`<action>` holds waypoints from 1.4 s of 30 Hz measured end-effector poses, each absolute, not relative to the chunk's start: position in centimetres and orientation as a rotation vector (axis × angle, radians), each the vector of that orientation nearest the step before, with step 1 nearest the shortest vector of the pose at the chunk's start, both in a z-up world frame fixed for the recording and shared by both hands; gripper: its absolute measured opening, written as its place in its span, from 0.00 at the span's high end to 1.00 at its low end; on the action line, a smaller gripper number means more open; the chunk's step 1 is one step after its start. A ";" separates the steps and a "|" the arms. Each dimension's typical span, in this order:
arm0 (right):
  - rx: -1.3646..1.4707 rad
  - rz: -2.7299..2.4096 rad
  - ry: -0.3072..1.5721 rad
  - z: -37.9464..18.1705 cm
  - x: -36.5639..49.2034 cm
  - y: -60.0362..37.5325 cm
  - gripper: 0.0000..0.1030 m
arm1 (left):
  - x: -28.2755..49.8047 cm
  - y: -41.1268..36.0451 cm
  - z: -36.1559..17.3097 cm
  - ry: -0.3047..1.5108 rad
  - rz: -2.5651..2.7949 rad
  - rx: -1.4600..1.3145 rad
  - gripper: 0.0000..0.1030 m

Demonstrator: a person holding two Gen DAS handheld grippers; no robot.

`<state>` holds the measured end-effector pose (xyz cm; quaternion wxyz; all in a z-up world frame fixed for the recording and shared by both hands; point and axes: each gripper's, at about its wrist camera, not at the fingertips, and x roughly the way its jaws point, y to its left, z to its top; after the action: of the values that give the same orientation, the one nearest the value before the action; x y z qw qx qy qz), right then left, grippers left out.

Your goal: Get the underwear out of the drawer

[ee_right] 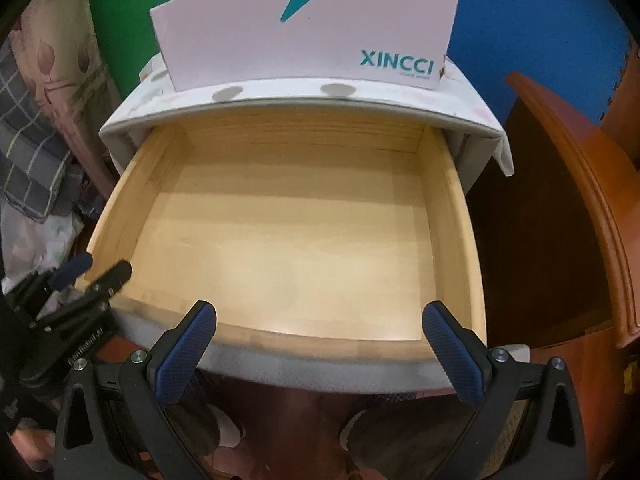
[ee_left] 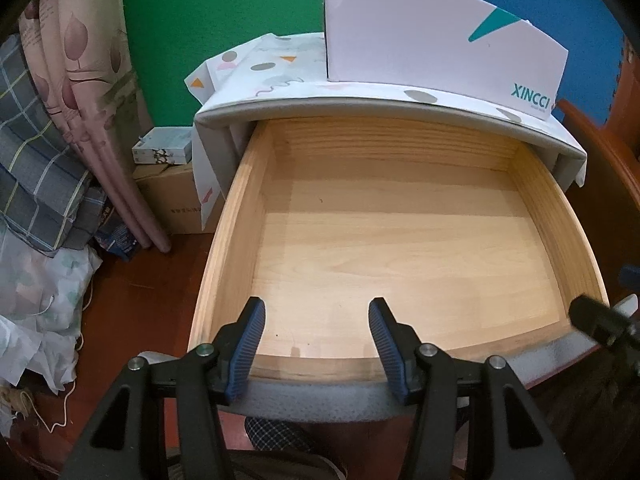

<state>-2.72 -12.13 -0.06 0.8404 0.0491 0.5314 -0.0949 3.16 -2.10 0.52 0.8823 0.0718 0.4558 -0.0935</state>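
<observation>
Looking into drawer (ee_left: 280,208): I see only bare wood.
Underwear: I can't find it anywhere.
Box (ee_right: 304,36): contents hidden.
Left hand-held gripper (ee_left: 317,320): released, holding nothing.
Right hand-held gripper (ee_right: 320,322): likewise.

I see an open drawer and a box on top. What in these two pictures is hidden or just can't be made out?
- Box contents: both views show only its front.
- Drawer back end: the cabinet top covers it in both views.
- Underwear: none shows in either view.
- Small print under XINCCI: too small.
- Right claw: cut off at the left view's edge; the left claw is whole.
</observation>
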 end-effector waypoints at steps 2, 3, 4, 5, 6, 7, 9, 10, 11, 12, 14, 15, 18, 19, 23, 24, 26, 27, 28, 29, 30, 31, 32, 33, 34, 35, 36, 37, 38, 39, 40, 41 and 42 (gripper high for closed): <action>0.089 -0.203 1.133 -0.5 -2.8 -11.9 0.01 | 3.1 -2.2 0.5 0.950 -0.198 0.156 0.46; 0.087 -0.204 1.137 -0.6 -2.8 -11.9 0.01 | 3.1 -2.3 0.5 0.949 -0.199 0.160 0.46; 0.090 -0.202 1.144 -0.9 -2.8 -11.9 0.01 | 3.1 -2.3 0.5 0.949 -0.200 0.164 0.46; 0.093 -0.201 1.148 -0.9 -2.7 -11.9 0.01 | 3.0 -2.3 0.5 0.948 -0.201 0.166 0.46; 0.099 -0.202 1.152 -1.0 -2.7 -12.0 0.01 | 3.1 -2.3 0.5 0.945 -0.201 0.167 0.46; 0.104 -0.202 1.154 -1.1 -2.7 -12.1 0.01 | 3.0 -2.3 0.5 0.944 -0.203 0.166 0.46; 0.104 -0.202 1.157 -1.2 -2.6 -12.1 0.01 | 3.0 -2.2 0.5 0.941 -0.205 0.163 0.46; 0.102 -0.204 1.158 -1.2 -2.6 -12.1 0.01 | 3.0 -2.2 0.5 0.941 -0.206 0.163 0.46; 0.099 -0.206 1.160 -1.2 -2.6 -12.1 0.01 | 3.0 -2.2 0.6 0.941 -0.208 0.162 0.46; 0.098 -0.206 1.161 -1.2 -2.6 -12.1 0.01 | 3.0 -2.1 0.6 0.940 -0.208 0.161 0.46; 0.098 -0.206 1.161 -1.3 -2.6 -12.1 0.01 | 3.0 -2.1 0.6 0.940 -0.205 0.162 0.46; 0.098 -0.204 1.162 -1.3 -2.6 -12.1 0.01 | 3.0 -2.1 0.6 0.938 -0.205 0.161 0.46; 0.098 -0.197 1.167 -1.4 -2.5 -12.0 0.01 | 3.0 -2.2 0.6 0.935 -0.203 0.165 0.46; 0.095 -0.195 1.168 -1.5 -2.5 -11.9 0.01 | 2.9 -2.2 0.6 0.934 -0.202 0.167 0.46; 0.092 -0.192 1.171 -1.5 -2.5 -11.8 0.01 | 2.8 -2.4 0.7 0.927 -0.201 0.179 0.46; 0.089 -0.192 1.171 -1.5 -2.5 -11.8 0.01 | 2.8 -2.5 0.7 0.925 -0.200 0.183 0.46; 0.091 -0.191 1.171 -1.4 -2.5 -11.8 0.01 | 2.7 -2.5 0.7 0.924 -0.203 0.188 0.46; 0.090 -0.190 1.172 -1.4 -2.5 -11.8 0.01 | 2.6 -2.6 0.7 0.923 -0.203 0.191 0.46; 0.091 -0.190 1.172 -1.4 -2.5 -11.8 0.01 | 2.6 -2.6 0.7 0.921 -0.203 0.195 0.46; 0.091 -0.190 1.172 -1.5 -2.4 -11.8 0.01 | 2.5 -2.6 0.7 0.920 -0.206 0.196 0.46; 0.090 -0.189 1.172 -1.5 -2.4 -11.8 0.01 | 2.5 -2.6 0.7 0.919 -0.207 0.197 0.46; 0.091 -0.189 1.173 -1.5 -2.5 -11.9 0.01 | 2.5 -2.7 0.7 0.916 -0.206 0.199 0.46; 0.090 -0.189 1.173 -1.5 -2.4 -11.9 0.01 | 2.5 -2.6 0.7 0.916 -0.207 0.199 0.46; 0.088 -0.188 1.172 -1.5 -2.4 -11.9 0.01 | 2.5 -2.6 0.7 0.916 -0.208 0.199 0.46; 0.089 -0.189 1.172 -1.5 -2.4 -11.8 0.01 | 2.5 -2.6 0.7 0.916 -0.206 0.200 0.46; 0.087 -0.189 1.172 -1.5 -2.4 -11.9 0.01 | 2.5 -2.6 0.7 0.917 -0.207 0.199 0.46; 0.087 -0.190 1.172 -1.5 -2.4 -11.9 0.01 | 2.5 -2.6 0.7 0.916 -0.208 0.198 0.46; 0.086 -0.190 1.173 -1.5 -2.4 -11.8 0.01 | 2.5 -2.6 0.7 0.915 -0.207 0.199 0.46; 0.084 -0.189 1.173 -1.5 -2.4 -11.8 0.01 | 2.5 -2.6 0.7 0.915 -0.207 0.199 0.46; 0.083 -0.190 1.173 -1.5 -2.4 -11.8 0.01 | 2.5 -2.6 0.7 0.917 -0.208 0.199 0.46; 0.083 -0.190 1.174 -1.5 -2.4 -11.8 0.01 | 2.5 -2.6 0.7 0.916 -0.208 0.199 0.46; 0.081 -0.191 1.174 -1.5 -2.4 -11.7 0.01 | 2.5 -2.7 0.7 0.915 -0.209 0.197 0.46; 0.080 -0.191 1.173 -1.5 -2.4 -11.7 0.01 | 2.5 -2.6 0.8 0.914 -0.212 0.195 0.46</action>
<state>-2.45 -11.73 -1.46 0.8278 0.0376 0.5525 -0.0898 2.53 -2.64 0.76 0.8873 0.0936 0.4399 -0.1021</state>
